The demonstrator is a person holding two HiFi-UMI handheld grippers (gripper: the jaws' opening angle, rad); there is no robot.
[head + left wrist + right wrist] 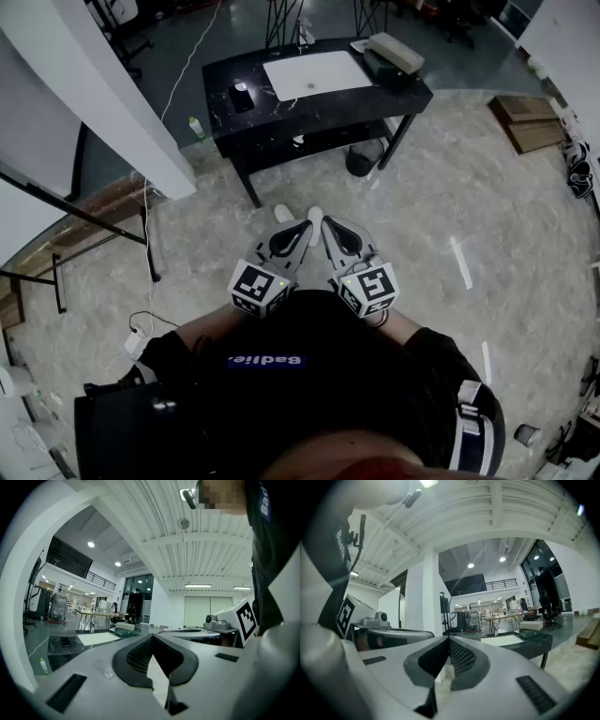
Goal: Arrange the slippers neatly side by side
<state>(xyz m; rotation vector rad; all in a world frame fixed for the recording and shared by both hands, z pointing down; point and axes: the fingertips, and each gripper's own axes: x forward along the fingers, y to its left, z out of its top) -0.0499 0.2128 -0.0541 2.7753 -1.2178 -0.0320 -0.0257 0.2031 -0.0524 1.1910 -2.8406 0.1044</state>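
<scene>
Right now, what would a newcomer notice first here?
The left gripper and right gripper, both shut and empty, are held side by side close to the person's body. Ahead, a black table carries a white sheet. No slippers are clearly in view.

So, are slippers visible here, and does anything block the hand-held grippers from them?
No slippers can be made out in any view, so a blocker cannot be judged. The left hand-held gripper and right hand-held gripper are shut, empty.
</scene>
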